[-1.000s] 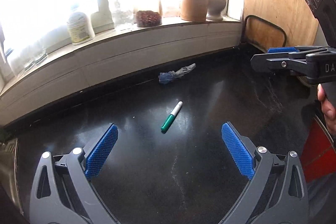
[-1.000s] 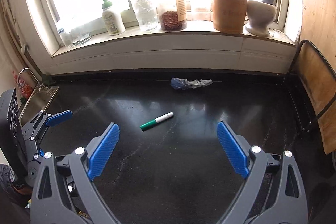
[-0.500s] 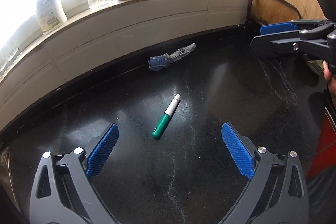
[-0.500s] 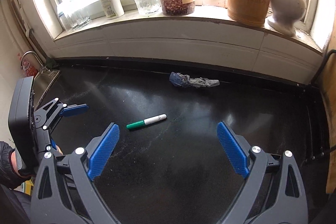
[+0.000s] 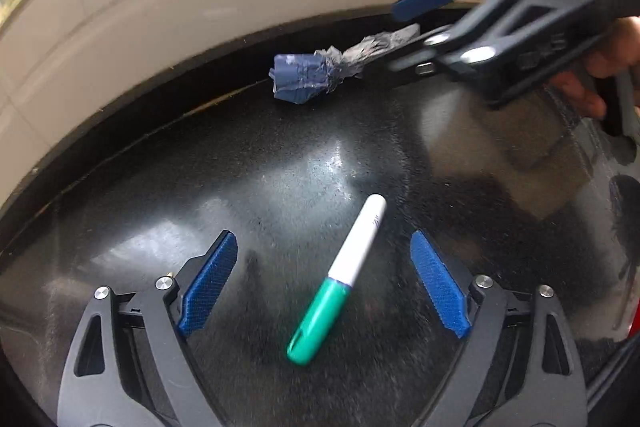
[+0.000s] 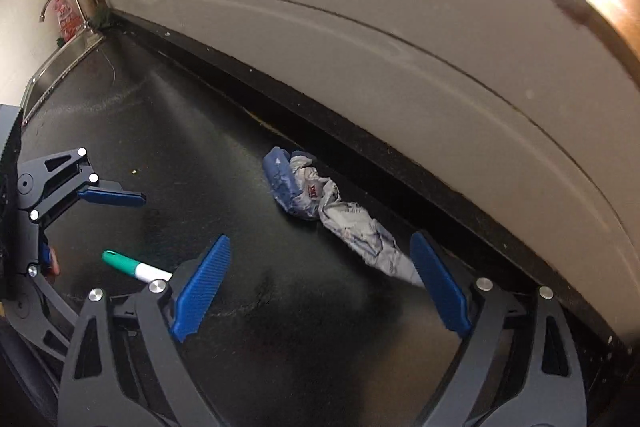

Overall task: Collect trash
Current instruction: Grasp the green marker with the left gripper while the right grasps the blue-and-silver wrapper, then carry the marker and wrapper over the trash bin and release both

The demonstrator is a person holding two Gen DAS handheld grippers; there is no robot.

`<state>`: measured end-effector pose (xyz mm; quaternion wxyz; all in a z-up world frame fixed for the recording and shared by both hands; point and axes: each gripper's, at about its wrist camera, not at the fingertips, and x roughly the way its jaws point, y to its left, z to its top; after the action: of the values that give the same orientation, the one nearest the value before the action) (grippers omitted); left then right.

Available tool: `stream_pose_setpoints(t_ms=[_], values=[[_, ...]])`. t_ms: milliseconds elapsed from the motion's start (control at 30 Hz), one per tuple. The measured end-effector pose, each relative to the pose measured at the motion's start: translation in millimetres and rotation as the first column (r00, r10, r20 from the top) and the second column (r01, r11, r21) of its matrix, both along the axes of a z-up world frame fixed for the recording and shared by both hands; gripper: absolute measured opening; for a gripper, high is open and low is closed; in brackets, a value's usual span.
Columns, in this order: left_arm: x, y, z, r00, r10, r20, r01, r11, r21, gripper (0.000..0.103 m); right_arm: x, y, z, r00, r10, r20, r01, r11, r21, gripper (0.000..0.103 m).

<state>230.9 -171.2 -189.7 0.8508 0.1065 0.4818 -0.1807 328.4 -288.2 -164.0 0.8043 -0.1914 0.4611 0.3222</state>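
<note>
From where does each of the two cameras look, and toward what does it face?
Left wrist: on the left gripper, low over the black counter, facing the green marker; own fingers show.
Right wrist: on the right gripper, facing the crumpled wrapper by the wall; own fingers show.
Shared: marker, wrapper, each other's gripper.

Glossy black countertop (image 6: 304, 339) meets a pale tiled wall (image 6: 400, 39); sink (image 6: 60, 67) far left.

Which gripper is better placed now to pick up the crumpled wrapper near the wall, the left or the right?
The right gripper: its open fingers reach the crumpled wrapper. The left gripper is open around the marker.
</note>
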Motion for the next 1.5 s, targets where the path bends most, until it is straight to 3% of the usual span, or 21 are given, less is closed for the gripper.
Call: stream_pose_setpoints(t_ms=[133, 233, 267, 300, 333, 367, 567, 833, 1133, 1333, 1500], values=[[5, -3, -5, 1.000, 0.012, 0.005, -0.012, 1.000, 0.019, 0.073, 22, 11, -25, 0.999, 0.040, -0.030, -0.041, 0.999, -0.031, 0.072], [2, -5, -4, 1.000, 0.023, 0.014, -0.023, 1.000, 0.018, 0.056, 23, 14, -34, 0.998, 0.060, -0.038, -0.061, 0.998, -0.030, 0.062], [0, -6, -2, 1.000, 0.024, 0.018, -0.025, 0.999, 0.021, 0.043, 23, 13, -34, 0.998, 0.054, -0.035, -0.055, 0.998, -0.010, 0.058], [-1, -8, -1, 0.999, 0.027, 0.017, -0.027, 0.999, 0.025, 0.026, 21, 13, -32, 0.998, 0.049, -0.032, -0.049, 0.999, -0.003, 0.040], [-1, -10, 0, 0.999, 0.033, 0.012, -0.034, 0.999, 0.034, 0.019, 20, 14, -30, 0.998, 0.044, -0.037, -0.044, 0.999, -0.002, 0.024], [-1, -10, 1, 0.999, 0.041, 0.009, -0.041, 0.998, 0.038, 0.012, 20, 15, -29, 0.998, 0.035, -0.055, -0.035, 0.999, -0.004, 0.024], [-19, -9, 26, 0.995, 0.093, 0.038, -0.094, 0.995, 0.024, 0.012, -11, 9, 0, 0.997, -0.040, -0.064, 0.043, 0.998, 0.047, 0.023], [-65, 0, 67, 0.987, 0.128, 0.102, -0.130, 0.991, 0.014, 0.012, -105, -13, 60, 0.985, -0.169, -0.031, 0.172, 0.979, 0.114, 0.023], [-123, 13, 83, 0.980, 0.176, 0.088, -0.174, 0.984, -0.028, 0.012, -205, -26, 81, 0.970, -0.239, -0.040, 0.242, 0.958, 0.154, 0.023], [-138, 14, 93, 0.976, 0.190, 0.105, -0.187, 0.982, -0.031, 0.012, -226, -17, 84, 0.969, -0.244, -0.026, 0.245, 0.958, 0.151, 0.023], [-153, 38, 108, 0.956, 0.256, 0.143, -0.251, 0.967, -0.052, 0.012, -229, 1, 99, 0.980, -0.201, 0.011, 0.196, 0.967, 0.166, 0.023]])
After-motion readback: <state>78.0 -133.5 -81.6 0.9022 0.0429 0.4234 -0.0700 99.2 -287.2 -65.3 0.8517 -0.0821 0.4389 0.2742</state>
